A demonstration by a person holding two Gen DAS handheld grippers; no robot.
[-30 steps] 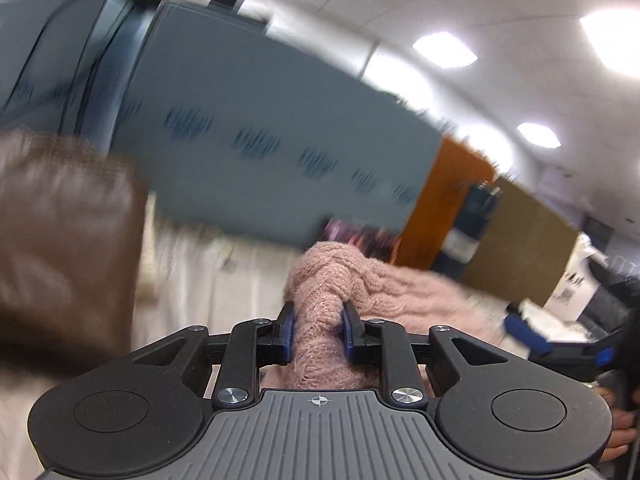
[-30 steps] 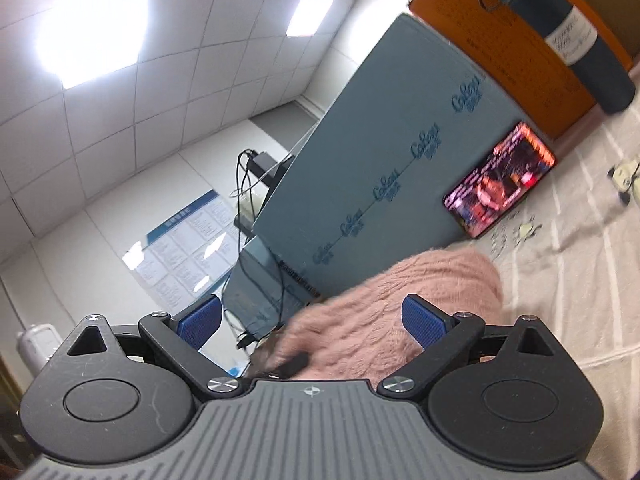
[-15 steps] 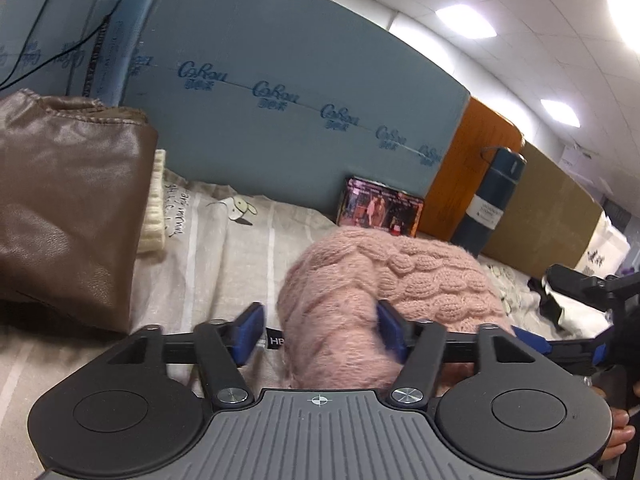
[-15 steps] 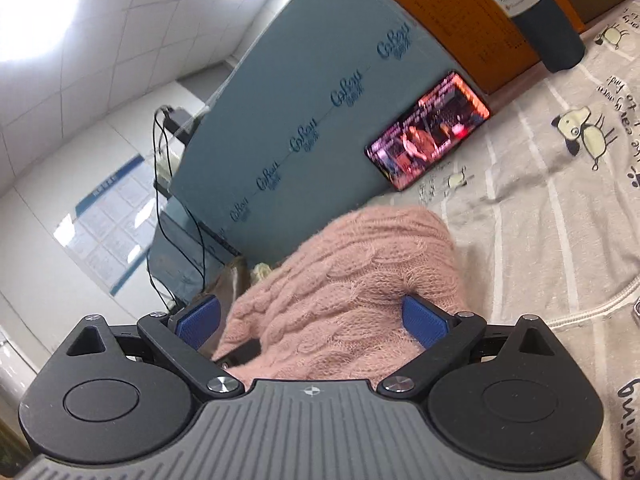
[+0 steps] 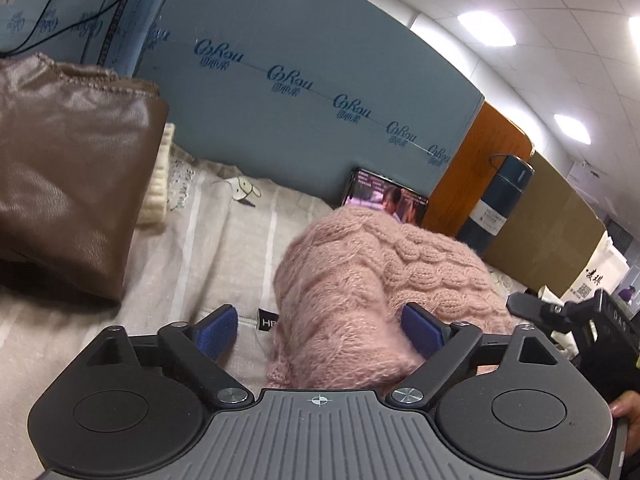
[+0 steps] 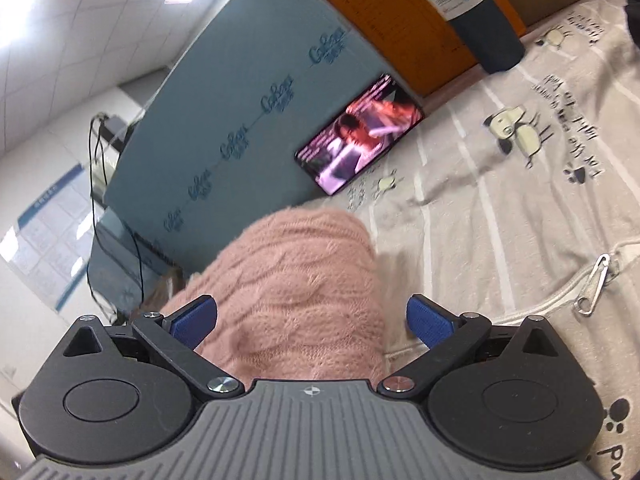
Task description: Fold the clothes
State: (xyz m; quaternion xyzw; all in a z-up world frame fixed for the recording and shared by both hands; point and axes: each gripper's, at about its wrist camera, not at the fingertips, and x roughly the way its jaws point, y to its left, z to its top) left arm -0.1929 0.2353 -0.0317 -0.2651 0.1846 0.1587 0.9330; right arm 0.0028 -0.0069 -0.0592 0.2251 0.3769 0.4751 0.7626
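Two grippers are spread around one pink sweater (image 5: pixel 384 280).
Left gripper (image 5: pixel 320 330), just opened, and right gripper (image 6: pixel 312 320) pinch nothing; sweater is seen lower centre.

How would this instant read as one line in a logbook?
task: fold clothes | left claw: just opened, pink sweater released between its pads | right claw: open, astride sweater | sweater: bunched on printed sheet

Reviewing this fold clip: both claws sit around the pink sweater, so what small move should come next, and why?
Probably draw both claws back off the pink sweater. The left claw has just been opening, the right claw stands wide, and the sweater lies bunched on the striped sheet between unpressed pads, apparently released.
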